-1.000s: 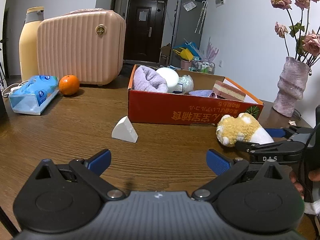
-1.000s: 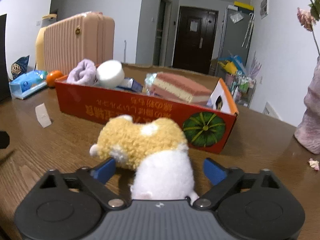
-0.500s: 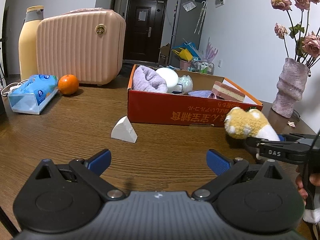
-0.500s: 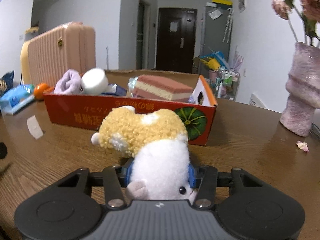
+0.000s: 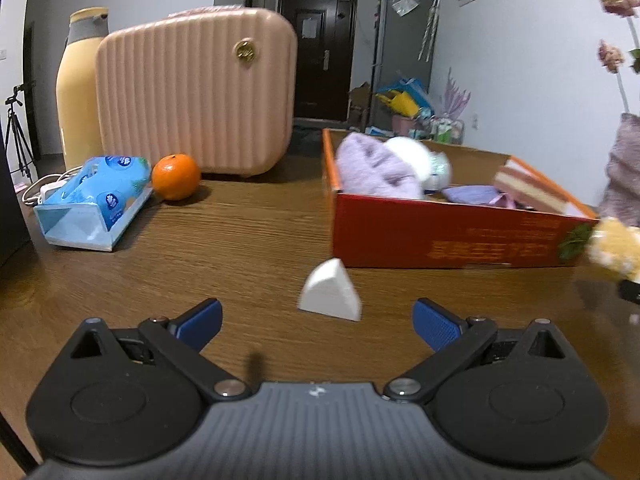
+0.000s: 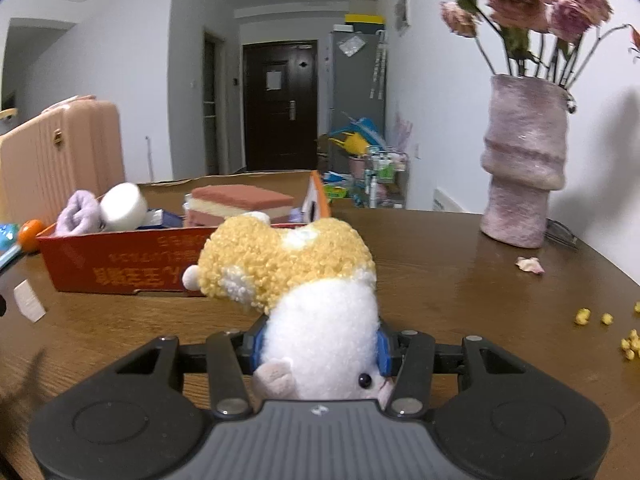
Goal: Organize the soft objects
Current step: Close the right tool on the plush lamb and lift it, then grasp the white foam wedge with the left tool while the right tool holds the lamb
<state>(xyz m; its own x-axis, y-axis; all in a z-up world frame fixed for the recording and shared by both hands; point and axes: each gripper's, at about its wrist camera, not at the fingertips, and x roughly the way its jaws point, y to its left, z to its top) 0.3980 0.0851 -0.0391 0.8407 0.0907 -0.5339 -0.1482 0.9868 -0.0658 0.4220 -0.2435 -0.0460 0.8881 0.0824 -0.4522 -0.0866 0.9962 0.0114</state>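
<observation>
My right gripper is shut on a yellow and white plush toy, its blue pads squeezing the white body just above the table. The toy also shows at the right edge of the left wrist view. Behind it stands the red cardboard box holding a purple cloth, a white round sponge and a layered sponge cake. My left gripper is open over the table, with a white wedge-shaped sponge lying just ahead between its fingers. The box sits beyond it to the right.
A pink suitcase, a yellow bottle, an orange and a blue tissue pack stand at the back left. A pink vase with dried roses is at the right; yellow crumbs and a petal lie near it.
My right gripper closed on the plush toy and lifted it slightly, rolling level. My left gripper moved leftward toward the white wedge, which now lies between its fingers.
</observation>
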